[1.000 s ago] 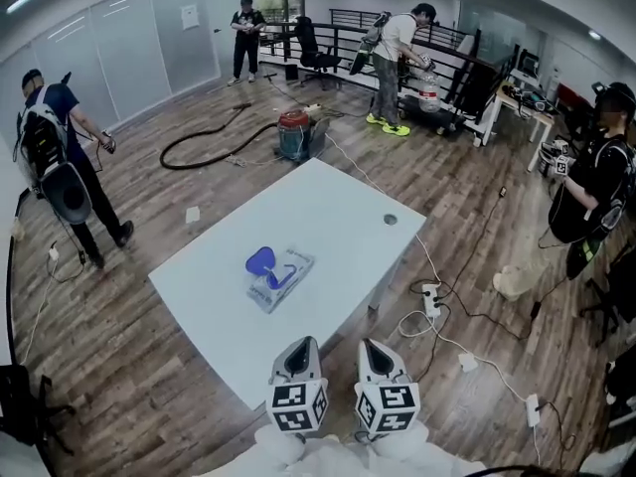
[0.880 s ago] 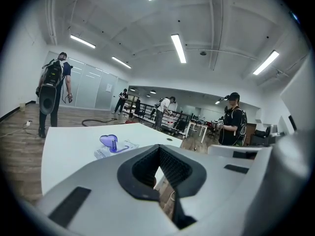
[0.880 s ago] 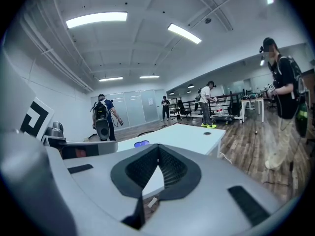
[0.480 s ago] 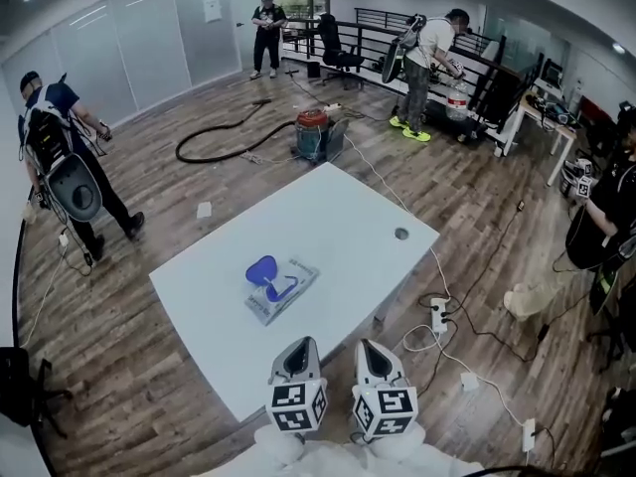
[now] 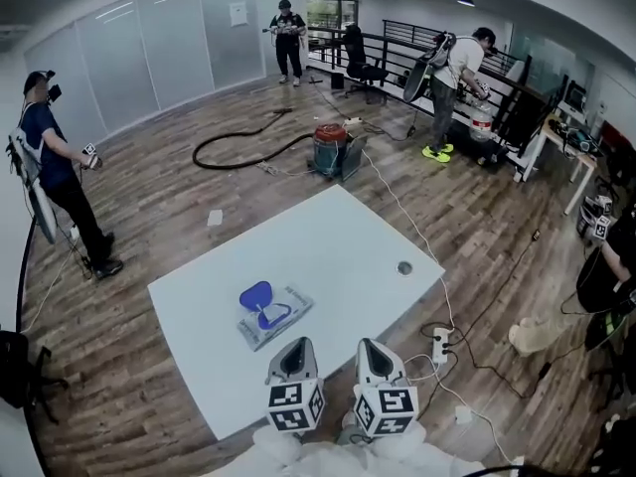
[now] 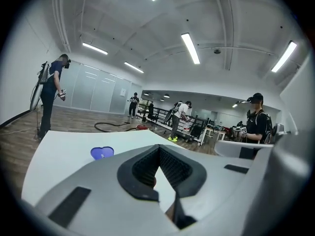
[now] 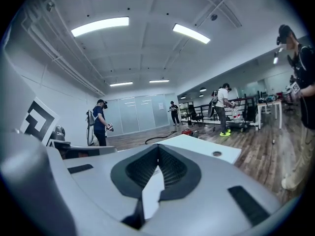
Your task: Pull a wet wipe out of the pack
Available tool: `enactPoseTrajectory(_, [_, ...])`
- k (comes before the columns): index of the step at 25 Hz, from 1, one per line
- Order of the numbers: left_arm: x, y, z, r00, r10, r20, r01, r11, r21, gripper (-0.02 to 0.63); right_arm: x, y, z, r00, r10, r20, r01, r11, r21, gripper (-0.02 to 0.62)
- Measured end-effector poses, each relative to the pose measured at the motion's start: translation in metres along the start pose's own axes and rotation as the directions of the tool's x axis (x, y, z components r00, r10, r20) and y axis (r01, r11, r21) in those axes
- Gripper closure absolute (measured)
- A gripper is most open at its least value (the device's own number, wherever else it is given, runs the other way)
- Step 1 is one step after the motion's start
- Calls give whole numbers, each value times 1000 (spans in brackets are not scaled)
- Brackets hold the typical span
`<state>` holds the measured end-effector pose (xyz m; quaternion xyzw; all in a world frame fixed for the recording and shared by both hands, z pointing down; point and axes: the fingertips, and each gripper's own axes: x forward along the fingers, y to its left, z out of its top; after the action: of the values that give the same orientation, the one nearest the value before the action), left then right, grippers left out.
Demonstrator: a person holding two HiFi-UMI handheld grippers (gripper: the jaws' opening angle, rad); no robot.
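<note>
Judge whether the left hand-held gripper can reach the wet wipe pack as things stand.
Probably yes: only bare table lies between the left hand-held gripper and the wet wipe pack, though its jaws are shut.

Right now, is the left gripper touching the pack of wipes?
Apart. The head view shows a strip of bare table between the left gripper and the pack; the gripper sits at the table's near edge.

Wipe pack point(image 5: 275, 315) on table point(image 5: 333, 246) — left of centre.
</note>
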<state>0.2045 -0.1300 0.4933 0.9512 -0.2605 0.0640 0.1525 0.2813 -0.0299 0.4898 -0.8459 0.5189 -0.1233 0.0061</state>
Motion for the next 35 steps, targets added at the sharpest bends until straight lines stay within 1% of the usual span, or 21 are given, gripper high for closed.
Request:
enactPoseTrajectory(11, [37,-6,8,995,97,14,-97,995,-3,607,47,-25,12,994,107,-22,-107,994,3,586])
enactPoseTrajectory(17, [44,5,1,982,187,12,-187,982,-17,608,68,-27,4,981,186,-51,-186,983,9,586])
enactPoseTrajectory(21, [47,9,1,973,229,8,-229,973,-13,609,82,-28,0,970,232,-71,-232,973,10,586])
enactPoseTrajectory(29, [31,32,-3,941,339,10,-338,940,-39,608,98,-1,-14,927,355,-123,-357,934,11,586])
enactPoseTrajectory(35, [27,55,-5,922,388,5,-387,920,-63,609,119,33,-22,889,429,-159,-435,900,-4,586])
